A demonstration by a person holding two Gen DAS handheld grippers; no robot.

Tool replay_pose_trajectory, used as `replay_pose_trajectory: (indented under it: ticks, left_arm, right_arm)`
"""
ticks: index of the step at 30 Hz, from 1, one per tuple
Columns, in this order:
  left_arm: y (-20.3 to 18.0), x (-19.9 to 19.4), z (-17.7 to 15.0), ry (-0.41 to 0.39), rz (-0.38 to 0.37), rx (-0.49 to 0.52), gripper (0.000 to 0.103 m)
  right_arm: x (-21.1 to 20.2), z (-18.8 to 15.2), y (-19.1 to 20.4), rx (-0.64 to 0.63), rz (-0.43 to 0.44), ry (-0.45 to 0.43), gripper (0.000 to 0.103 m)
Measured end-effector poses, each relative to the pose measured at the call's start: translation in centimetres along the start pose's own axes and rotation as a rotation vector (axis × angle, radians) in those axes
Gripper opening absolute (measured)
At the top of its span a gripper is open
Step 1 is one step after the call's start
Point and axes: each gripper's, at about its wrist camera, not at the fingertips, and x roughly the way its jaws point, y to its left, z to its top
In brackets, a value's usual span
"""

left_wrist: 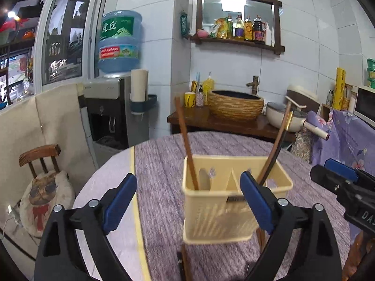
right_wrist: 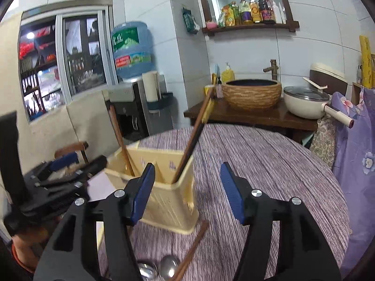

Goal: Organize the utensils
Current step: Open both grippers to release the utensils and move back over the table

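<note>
My left claw (left_wrist: 188, 192) and right claw (right_wrist: 187, 190) are both gaping open, gripping nothing. The caddy (left_wrist: 225, 213) is standing on the counter (right_wrist: 269, 168), holding one chopstick (left_wrist: 186, 140) in each compartment. Two spoons (right_wrist: 159, 270) and another chopstick (right_wrist: 192, 250) are lying in front of it.

White tiled walls (left_wrist: 304, 35); window (right_wrist: 65, 65) left; wooden shelf (left_wrist: 239, 42) with bottles; water dispenser (left_wrist: 117, 107).

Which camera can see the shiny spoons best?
The right wrist camera. Two metal spoons lie at the bottom edge of its picture, on the purple tablecloth beside a loose chopstick, in front of the yellow holder. The left wrist camera shows no spoons.
</note>
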Motion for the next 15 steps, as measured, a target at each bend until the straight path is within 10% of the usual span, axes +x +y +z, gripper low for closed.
replay_pose_trajectory:
  ticks: [15]
  left_arm:
    - [3.9, 2.1, -10.9, 0.378, 0.017, -0.082, 0.068]
  right_arm:
    - [4.5, -9.5, -2.4, 0.115, -0.023, 0.339, 0.046]
